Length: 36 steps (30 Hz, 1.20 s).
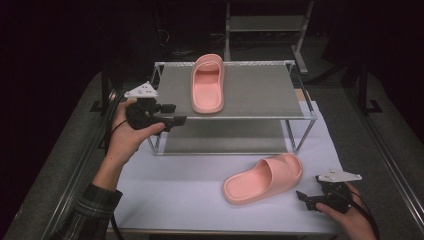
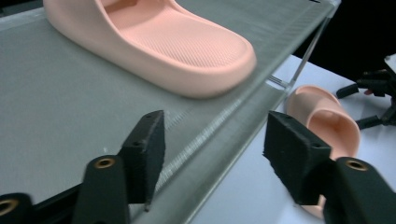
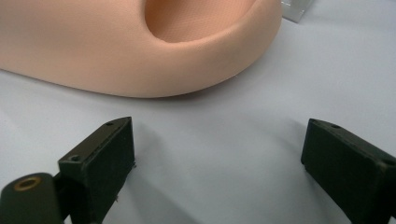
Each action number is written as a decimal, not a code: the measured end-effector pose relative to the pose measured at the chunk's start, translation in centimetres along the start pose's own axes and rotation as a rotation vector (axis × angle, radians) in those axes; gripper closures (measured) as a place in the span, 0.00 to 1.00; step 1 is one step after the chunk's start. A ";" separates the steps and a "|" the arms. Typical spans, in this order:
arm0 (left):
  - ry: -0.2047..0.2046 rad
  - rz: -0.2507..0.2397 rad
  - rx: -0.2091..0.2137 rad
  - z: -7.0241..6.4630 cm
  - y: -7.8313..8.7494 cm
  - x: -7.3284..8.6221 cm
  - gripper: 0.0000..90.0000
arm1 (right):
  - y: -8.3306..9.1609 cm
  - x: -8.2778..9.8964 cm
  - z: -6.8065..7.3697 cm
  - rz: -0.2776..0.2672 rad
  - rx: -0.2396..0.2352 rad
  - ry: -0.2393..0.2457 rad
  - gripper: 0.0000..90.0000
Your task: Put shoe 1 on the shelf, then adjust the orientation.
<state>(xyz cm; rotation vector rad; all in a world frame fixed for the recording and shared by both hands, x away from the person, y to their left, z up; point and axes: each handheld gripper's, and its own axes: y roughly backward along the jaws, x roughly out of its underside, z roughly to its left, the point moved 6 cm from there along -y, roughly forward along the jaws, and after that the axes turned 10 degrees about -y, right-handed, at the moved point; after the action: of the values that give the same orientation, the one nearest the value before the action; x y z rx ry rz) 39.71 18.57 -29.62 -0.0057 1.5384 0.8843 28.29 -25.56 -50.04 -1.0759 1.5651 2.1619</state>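
White counter (image 1: pixel 200 190) carries a two-tier rack (image 1: pixel 300 116). One slipper (image 1: pixel 207 82) lies on the top shelf; the second slipper (image 1: pixel 264 178) lies at 5 o'clock. Left gripper (image 1: pixel 172 114) jaws apart, empty, at the rack's 9 o'clock edge. Right gripper (image 1: pixel 306 198) jaws apart, empty.

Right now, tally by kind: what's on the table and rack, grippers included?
Pink foam slide sandals: 2, one on the rack's top shelf, one on the white tabletop
Two-tier metal-framed rack with grey shelves: 1
Black two-jaw handheld grippers: 2, left gripper and right gripper, both open, nothing between the jaws
Total: 5
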 end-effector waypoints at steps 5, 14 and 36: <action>-0.007 -0.001 -0.004 -1.4 1.2 1.5 0.35 | 0.0 0.0 0.0 0.000 0.000 0.000 0.10; 0.017 0.016 -0.013 -3.3 1.8 5.4 0.28 | 0.0 0.0 0.0 0.002 0.001 0.001 0.10; 0.079 0.188 -0.160 -4.4 1.5 19.1 0.24 | 0.1 -0.1 0.1 -0.005 0.002 0.012 0.16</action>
<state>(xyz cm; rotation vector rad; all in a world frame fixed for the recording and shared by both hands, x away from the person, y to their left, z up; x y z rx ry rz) 31.38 26.56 -45.55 -0.0122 1.5548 1.1673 28.23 -25.52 -49.88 -1.0933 1.5679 2.1545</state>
